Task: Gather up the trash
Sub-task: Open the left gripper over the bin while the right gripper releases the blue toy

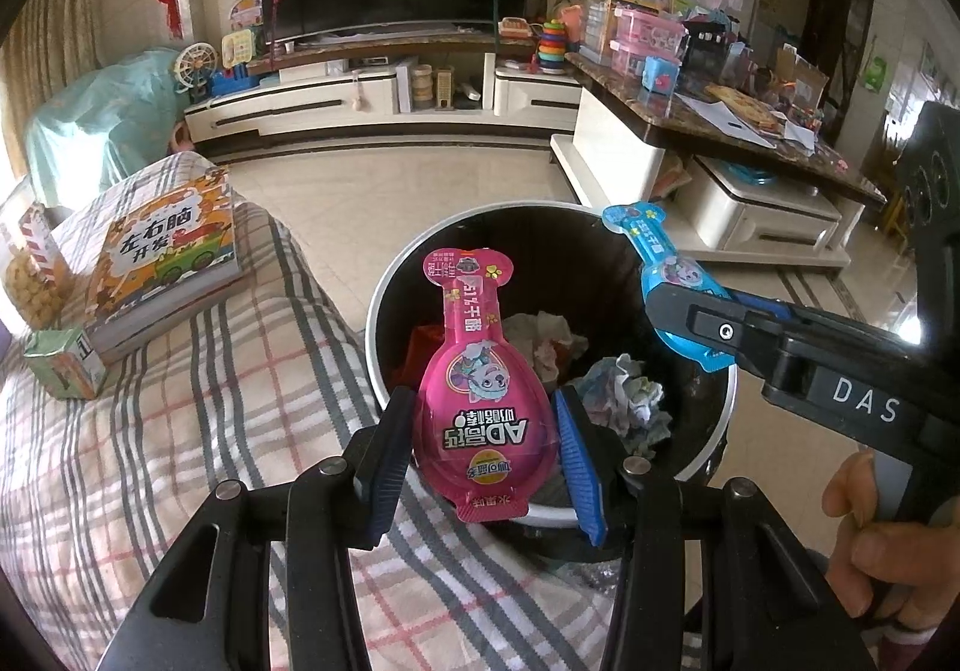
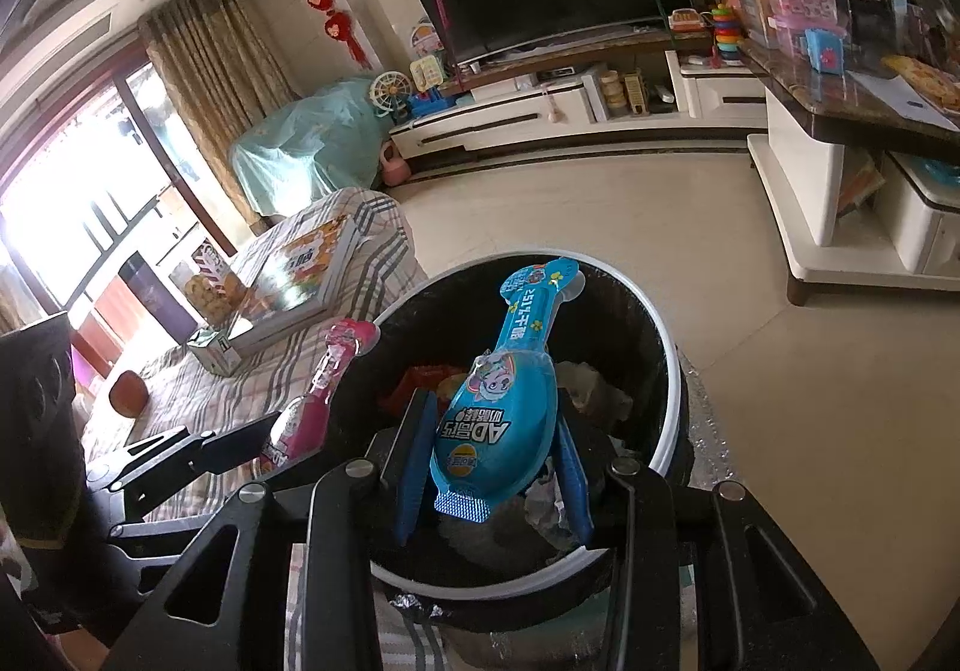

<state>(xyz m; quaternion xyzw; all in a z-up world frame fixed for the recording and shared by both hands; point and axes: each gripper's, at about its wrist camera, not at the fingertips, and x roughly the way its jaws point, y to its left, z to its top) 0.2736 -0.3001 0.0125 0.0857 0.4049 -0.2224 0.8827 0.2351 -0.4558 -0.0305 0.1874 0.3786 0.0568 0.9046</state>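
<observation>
My left gripper (image 1: 483, 446) is shut on a pink snack wrapper (image 1: 480, 371), held upright over the near rim of a black trash bin (image 1: 384, 287) with a white rim. My right gripper (image 2: 495, 458) is shut on a matching blue snack wrapper (image 2: 510, 401) over the same bin (image 2: 669, 389). In the left wrist view the right gripper (image 1: 672, 305) comes in from the right with the blue wrapper (image 1: 645, 242) above the bin's far edge. In the right wrist view the left gripper (image 2: 270, 431) and pink wrapper (image 2: 318, 395) are at the bin's left. Crumpled paper (image 1: 624, 389) lies inside.
A plaid-covered sofa (image 1: 150, 461) lies left of the bin, with a children's book (image 1: 162, 257), a snack box (image 1: 33, 275) and a small green carton (image 1: 63, 362) on it. A cluttered coffee table (image 1: 750, 131) stands right, a TV stand (image 1: 390, 95) beyond. A hand (image 1: 870, 539) grips the right tool.
</observation>
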